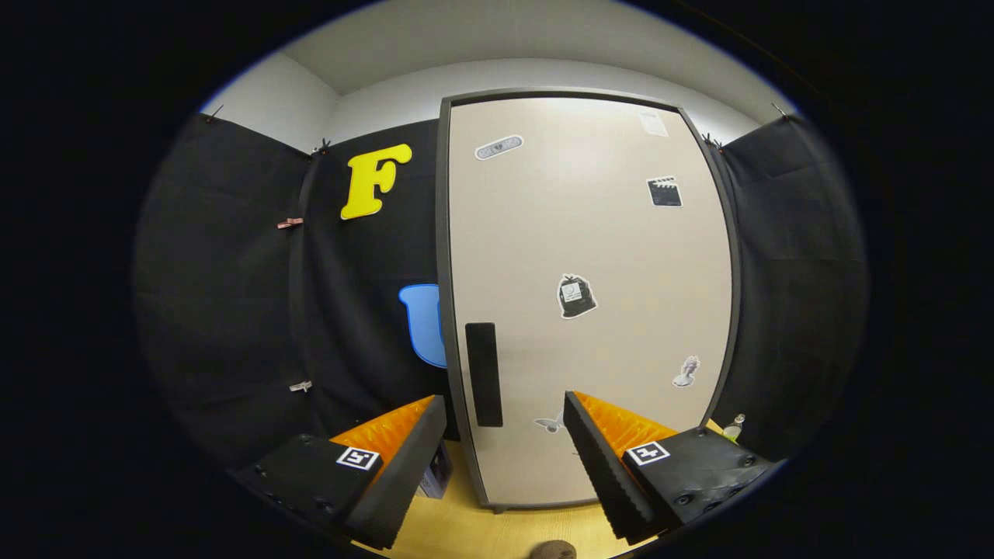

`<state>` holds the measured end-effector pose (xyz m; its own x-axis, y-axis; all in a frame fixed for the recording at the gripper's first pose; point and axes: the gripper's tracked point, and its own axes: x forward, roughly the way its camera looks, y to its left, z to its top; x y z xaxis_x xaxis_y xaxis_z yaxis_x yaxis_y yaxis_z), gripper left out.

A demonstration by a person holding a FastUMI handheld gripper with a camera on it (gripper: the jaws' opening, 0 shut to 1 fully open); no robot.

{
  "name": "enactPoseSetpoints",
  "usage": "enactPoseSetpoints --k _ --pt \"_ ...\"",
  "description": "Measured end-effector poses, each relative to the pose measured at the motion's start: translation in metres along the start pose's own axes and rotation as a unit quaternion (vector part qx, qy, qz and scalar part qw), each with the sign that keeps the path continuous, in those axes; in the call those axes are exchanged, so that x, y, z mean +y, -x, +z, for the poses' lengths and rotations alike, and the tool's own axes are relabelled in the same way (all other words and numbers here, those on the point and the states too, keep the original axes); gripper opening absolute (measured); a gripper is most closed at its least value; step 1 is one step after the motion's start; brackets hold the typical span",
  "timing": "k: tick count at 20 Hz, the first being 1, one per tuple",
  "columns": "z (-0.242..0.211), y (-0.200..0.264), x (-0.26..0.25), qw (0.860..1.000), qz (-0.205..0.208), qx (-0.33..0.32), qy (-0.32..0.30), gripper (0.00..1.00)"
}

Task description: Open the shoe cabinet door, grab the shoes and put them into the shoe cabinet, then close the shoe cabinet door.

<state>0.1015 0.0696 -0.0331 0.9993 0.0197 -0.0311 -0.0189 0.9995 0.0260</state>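
A tall beige shoe cabinet with a dark grey frame stands straight ahead, its door shut. A black vertical handle strip sits on the door's lower left, just beyond and between my fingertips. My gripper is open and holds nothing. Its black and orange fingers stand apart on either side of the handle area. The rounded top of something brown, perhaps a shoe, peeks up on the floor below the fingers.
Black cloth walls close in on both sides of the cabinet. The wooden floor runs under the cabinet. A small dark box sits on the floor left of the cabinet, behind my left finger. A small bottle stands at the cabinet's right foot.
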Motion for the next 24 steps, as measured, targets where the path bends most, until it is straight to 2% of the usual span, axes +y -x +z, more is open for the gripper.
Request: enactPoseSetpoints --k 8,11,14,15,16,19,21,22,24 --pt "-0.023 -0.063 0.006 1.0 -0.016 0.019 -0.001 0.99" --pt "-0.03 -0.083 0.006 0.999 -0.023 0.026 -0.002 0.95" --pt "-0.034 -0.094 0.003 0.999 -0.031 0.028 -0.002 0.95" --pt "-0.035 -0.098 0.001 0.999 -0.034 0.028 -0.001 0.86" --pt "-0.035 -0.101 0.001 0.999 -0.033 0.029 -0.001 0.81" --pt "-0.039 -0.109 0.003 0.999 -0.031 0.032 0.004 0.77" --pt "-0.041 -0.112 0.006 0.999 -0.026 0.034 0.01 0.64" --pt "-0.042 -0.113 0.011 0.999 -0.017 0.033 0.01 0.63" --pt "-0.041 -0.114 0.013 0.999 -0.022 0.027 0.024 0.47"
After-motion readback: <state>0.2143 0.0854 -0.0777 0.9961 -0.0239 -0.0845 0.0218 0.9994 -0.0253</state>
